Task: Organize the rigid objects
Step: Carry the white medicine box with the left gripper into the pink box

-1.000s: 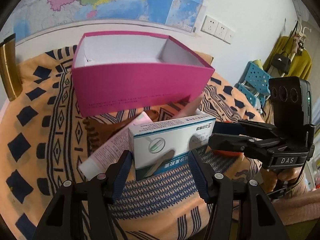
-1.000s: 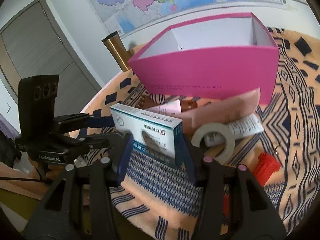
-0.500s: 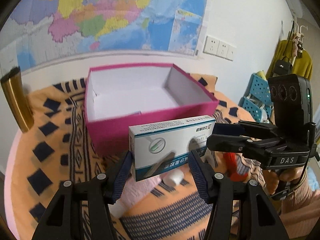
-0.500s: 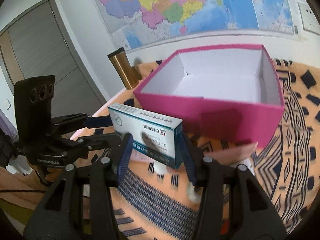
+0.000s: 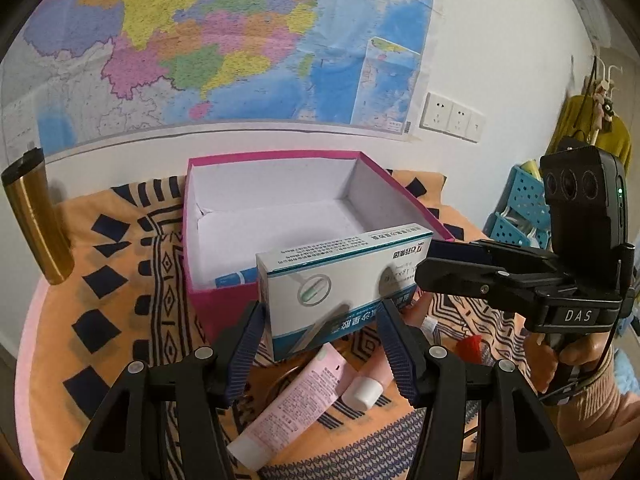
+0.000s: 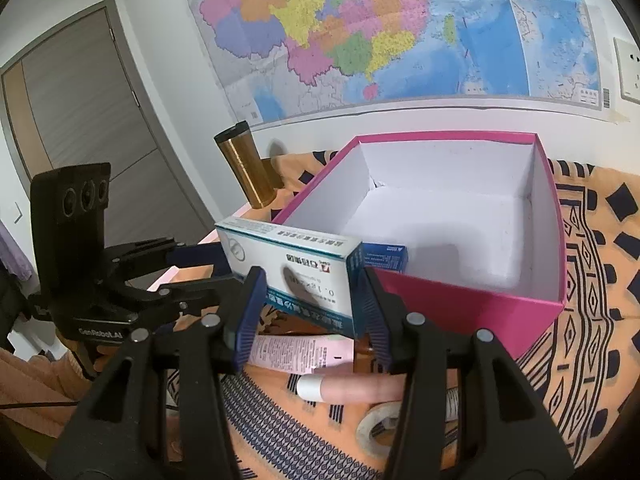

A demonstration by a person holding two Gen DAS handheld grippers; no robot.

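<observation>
Lifted medicine carton [image 5: 340, 280] between both claws, long axis level, sideways.

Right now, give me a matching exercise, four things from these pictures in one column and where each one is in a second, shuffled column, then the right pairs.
Things
1. white and teal medicine box
2. small blue box
3. gold tumbler
4. pink tube

Places
A. lying on the patterned cloth, below the held box
B. standing upright beside the pink box, near the wall
C. gripped at its two ends by the left gripper and right gripper, up off the cloth
D. inside the pink box, against its near wall

Pairs: 1-C, 2-D, 3-B, 4-A
</observation>
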